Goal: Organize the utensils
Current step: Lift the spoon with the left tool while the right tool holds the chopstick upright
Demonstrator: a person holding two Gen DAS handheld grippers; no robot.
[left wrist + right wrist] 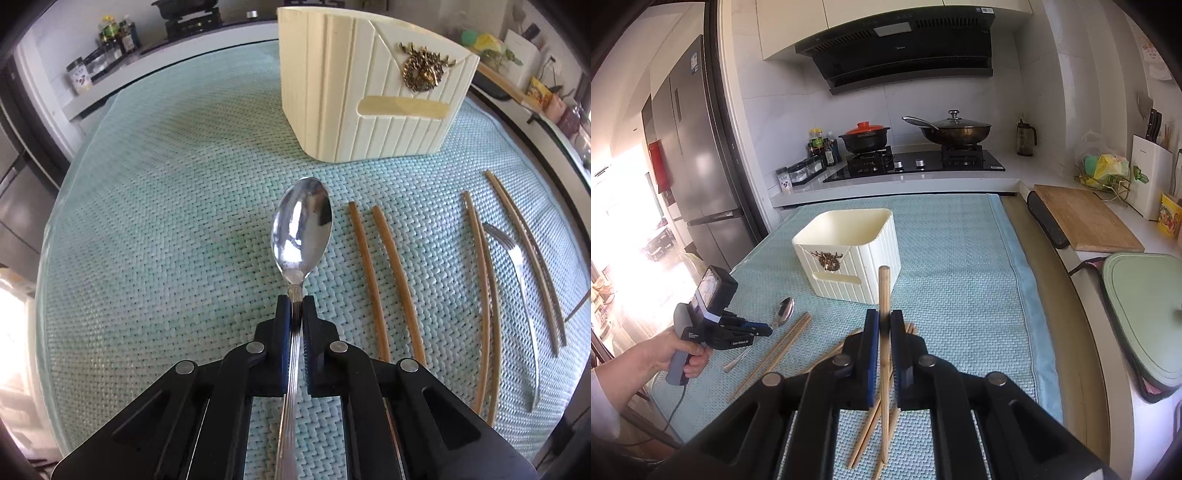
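- Spoon (302, 230) is sitting pinched by its handle in the left gripper (294, 299), jaws clamped together on the thin ridged neck, bowl sticking out ahead toward the cream holder (365, 88); from the right wrist view it looks to be lying on the mat still (hard to tell if any part is lifting).
- Risk: the grip is biting on a narrow, polished handle, so the spoon is likely pivoting or sliding out once it is being raised, heavy bowl end drooping.
- Chopstick (884, 332) is being held by the right gripper (884, 319), jaws closed on it mid-length, tip pointing up toward the holder's open top, well short of it.
- Risk: a single round stick clamped off-centre is prone to twisting between the pads and missing the opening, or knocking the rim.
- Holder is standing upright on the teal mat (166, 206), nothing seen inside (interior only partly visible); a bump from either utensil could be tipping or shoving it.
- Loose chopsticks (369, 280) and a fork (517, 273) are lying just beside the spoon; a low sweep could be scattering them.
- Both grippers are working near each other over the worktop, so arms crossing at the holder is a collision worry.
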